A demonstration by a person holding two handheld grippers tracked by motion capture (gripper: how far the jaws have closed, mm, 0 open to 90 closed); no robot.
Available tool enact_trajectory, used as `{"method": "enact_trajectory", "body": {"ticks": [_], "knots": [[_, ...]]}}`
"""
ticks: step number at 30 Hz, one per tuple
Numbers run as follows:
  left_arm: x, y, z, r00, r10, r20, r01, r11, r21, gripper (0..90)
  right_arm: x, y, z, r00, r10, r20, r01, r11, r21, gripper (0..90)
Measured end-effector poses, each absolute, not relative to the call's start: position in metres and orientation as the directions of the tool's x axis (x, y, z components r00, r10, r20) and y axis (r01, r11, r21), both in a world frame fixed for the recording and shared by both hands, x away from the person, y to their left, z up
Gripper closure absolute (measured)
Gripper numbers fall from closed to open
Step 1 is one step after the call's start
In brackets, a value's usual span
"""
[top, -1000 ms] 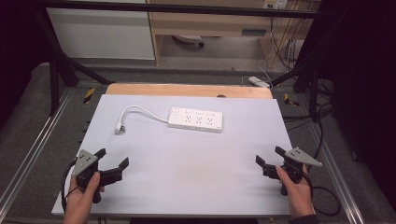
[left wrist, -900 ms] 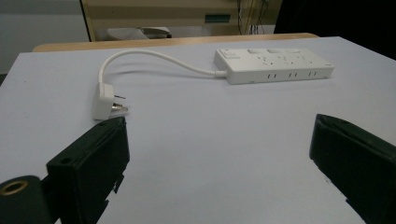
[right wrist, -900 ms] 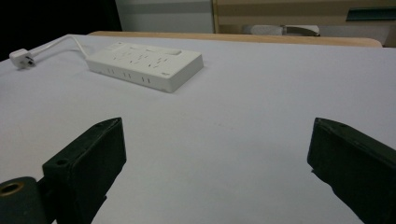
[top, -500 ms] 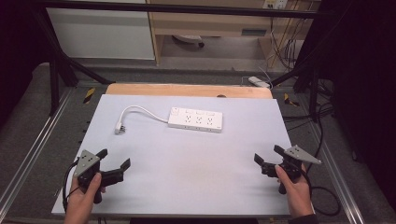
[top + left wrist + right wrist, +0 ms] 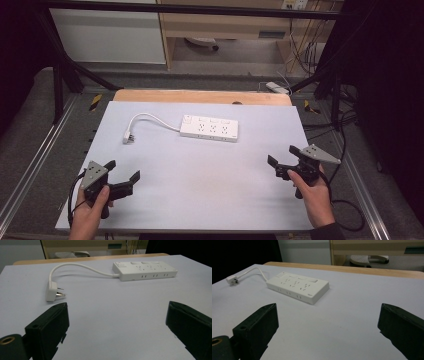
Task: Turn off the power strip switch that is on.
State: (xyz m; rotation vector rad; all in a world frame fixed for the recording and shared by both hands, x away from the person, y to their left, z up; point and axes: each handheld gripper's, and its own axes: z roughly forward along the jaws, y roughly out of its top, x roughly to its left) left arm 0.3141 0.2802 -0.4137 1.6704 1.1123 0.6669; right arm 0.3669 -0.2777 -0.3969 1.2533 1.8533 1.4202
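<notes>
A white power strip [image 5: 209, 128] [image 5: 145, 270] [image 5: 297, 286] lies flat near the far middle of the pale table [image 5: 200, 190]. Its white cable curves left to a plug [image 5: 128, 137] [image 5: 52, 291] [image 5: 231, 280] resting on the table. My left gripper [image 5: 122, 170] [image 5: 117, 325] sits low at the near left, held by a hand, jaws wide open with nothing between them. At the near right, my right gripper [image 5: 282, 155] [image 5: 328, 325] is also open and empty. Both stand well short of the strip.
A wooden board edge [image 5: 200, 96] runs along the table's far side. Metal frame rails [image 5: 30, 170] flank the table. Cables [image 5: 345, 210] trail at the right, and a shelf unit [image 5: 240, 25] stands behind.
The right gripper has drifted slightly left and forward. The left gripper has barely shifted; both stay open.
</notes>
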Motion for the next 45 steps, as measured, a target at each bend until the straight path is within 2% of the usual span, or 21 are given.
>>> {"method": "enact_trajectory", "body": {"ticks": [29, 39, 45], "knots": [[0.315, 0.279, -0.415, 0.439, 0.896, -0.073, 0.367, -0.104, 0.924, 5.0, 0.434, -0.250, -0.364, -0.458, 0.879, 0.131, 0.402, 0.074, 0.913, 6.2], [0.315, 0.278, -0.416, 0.448, 0.892, -0.069, 0.371, -0.115, 0.921, 5.1, 0.451, -0.247, -0.354, -0.465, 0.872, 0.150, 0.398, 0.054, 0.916, 13.7], [0.315, 0.277, -0.416, 0.451, 0.890, -0.067, 0.373, -0.120, 0.920, 5.0, 0.457, -0.245, -0.351, -0.467, 0.873, 0.140, 0.391, 0.062, 0.918, 22.9]]}}
